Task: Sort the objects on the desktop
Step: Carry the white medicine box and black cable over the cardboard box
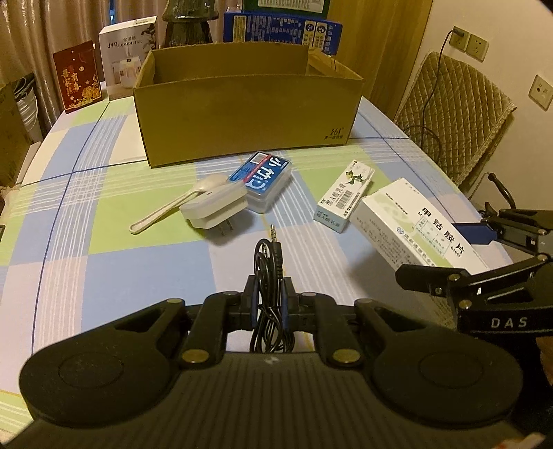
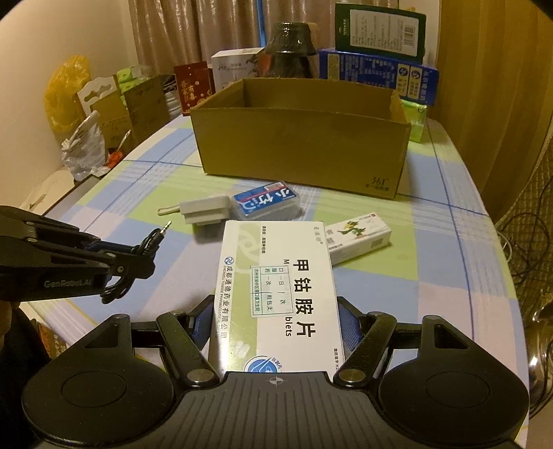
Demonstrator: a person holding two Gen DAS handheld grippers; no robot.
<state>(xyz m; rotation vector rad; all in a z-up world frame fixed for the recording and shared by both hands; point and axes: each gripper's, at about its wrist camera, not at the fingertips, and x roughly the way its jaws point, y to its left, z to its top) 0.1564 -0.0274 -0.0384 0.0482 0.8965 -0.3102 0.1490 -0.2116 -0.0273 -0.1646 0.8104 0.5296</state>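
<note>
My left gripper (image 1: 269, 293) is shut on a coiled black audio cable (image 1: 268, 257), held above the checked tablecloth; it also shows in the right wrist view (image 2: 138, 255). My right gripper (image 2: 276, 321) is shut on a large white medicine box (image 2: 280, 293), also seen in the left wrist view (image 1: 414, 228). On the table lie a white spoon (image 1: 172, 207), a white plug adapter (image 1: 217, 207), a blue-labelled clear case (image 1: 264, 179) and a small white box with a bird picture (image 1: 345, 195). An open cardboard box (image 1: 245, 114) stands behind them.
Behind the cardboard box stand a red card (image 1: 77, 81), a white humidifier box (image 1: 126, 57), a dark vase (image 1: 188, 24) and blue packages (image 1: 280, 29). A padded chair (image 1: 456, 114) is at the right. Cartons and bags (image 2: 103, 110) crowd the left table edge.
</note>
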